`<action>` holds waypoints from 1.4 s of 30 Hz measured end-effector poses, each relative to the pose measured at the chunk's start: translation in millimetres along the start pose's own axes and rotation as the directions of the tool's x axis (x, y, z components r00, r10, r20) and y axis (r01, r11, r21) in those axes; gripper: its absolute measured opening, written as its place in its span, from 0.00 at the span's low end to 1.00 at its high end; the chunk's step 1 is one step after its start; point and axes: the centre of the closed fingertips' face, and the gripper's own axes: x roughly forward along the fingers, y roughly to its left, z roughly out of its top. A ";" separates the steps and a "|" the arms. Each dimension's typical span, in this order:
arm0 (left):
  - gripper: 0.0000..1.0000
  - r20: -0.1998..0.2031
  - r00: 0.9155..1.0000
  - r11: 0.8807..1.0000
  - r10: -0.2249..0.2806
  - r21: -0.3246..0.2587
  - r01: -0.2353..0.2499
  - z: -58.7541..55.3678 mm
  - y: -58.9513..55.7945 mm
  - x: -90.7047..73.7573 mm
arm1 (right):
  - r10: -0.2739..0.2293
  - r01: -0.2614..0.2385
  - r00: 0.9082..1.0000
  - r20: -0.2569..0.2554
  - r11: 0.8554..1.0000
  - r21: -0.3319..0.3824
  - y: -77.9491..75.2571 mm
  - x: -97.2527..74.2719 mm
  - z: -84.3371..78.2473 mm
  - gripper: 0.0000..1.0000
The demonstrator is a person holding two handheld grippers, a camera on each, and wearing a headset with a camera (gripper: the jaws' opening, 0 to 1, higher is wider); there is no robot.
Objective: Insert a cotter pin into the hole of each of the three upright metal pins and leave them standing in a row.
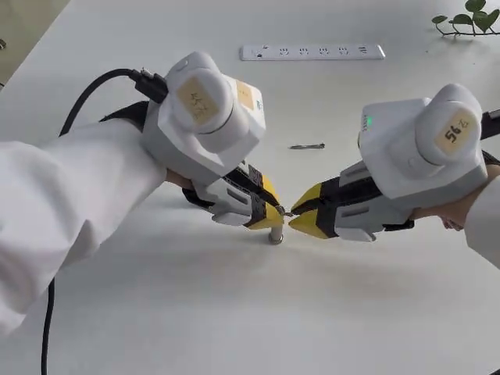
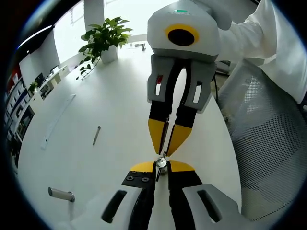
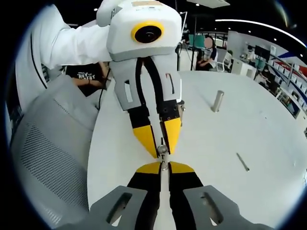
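A short upright metal pin (image 1: 276, 235) stands on the white table (image 1: 234, 312) between the two grippers' yellow tips. My left gripper (image 1: 273, 218) comes in from the left, shut on that metal pin (image 2: 161, 163) near its top. Facing it from the right, my right gripper (image 1: 300, 218) is shut on a thin cotter pin (image 2: 163, 140), whose end meets the pin's head (image 3: 163, 150). A second metal pin (image 3: 218, 101) stands further off on the table and also appears at the left gripper view's edge (image 2: 61, 194). A loose cotter pin (image 1: 306, 146) lies beyond the grippers.
A white power strip (image 1: 312, 51) lies at the far side of the table, with a potted plant (image 1: 469, 19) at the far right corner. A black cable (image 1: 86, 101) trails from the left gripper. A mesh chair (image 2: 268, 143) stands by the table's edge.
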 end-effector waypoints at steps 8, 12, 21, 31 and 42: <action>0.07 -0.005 1.000 1.000 0.003 -0.002 -0.003 -0.5 -0.5 1.7 | 0.016 -0.016 1.000 0.022 1.000 -0.014 3.4 1.1 7.3 0.00; 0.07 -0.009 1.000 1.000 0.007 0.001 -0.007 -1.2 -0.6 2.3 | 0.012 -0.012 1.000 0.015 1.000 -0.028 4.3 1.5 7.1 0.00; 0.07 -0.020 1.000 1.000 0.007 -0.002 -0.007 -3.8 0.6 4.7 | 0.014 -0.014 1.000 0.013 1.000 -0.020 3.7 -0.2 6.3 0.07; 0.28 0.001 1.000 0.998 0.025 0.066 -0.025 -7.3 0.7 2.2 | 0.015 -0.015 1.000 0.024 1.000 0.003 4.7 -2.4 5.1 0.12; 0.73 0.114 0.989 0.995 0.093 0.016 -0.095 -13.8 2.1 -27.2 | 0.007 -0.009 0.999 0.044 1.000 0.026 5.3 -3.8 8.3 0.14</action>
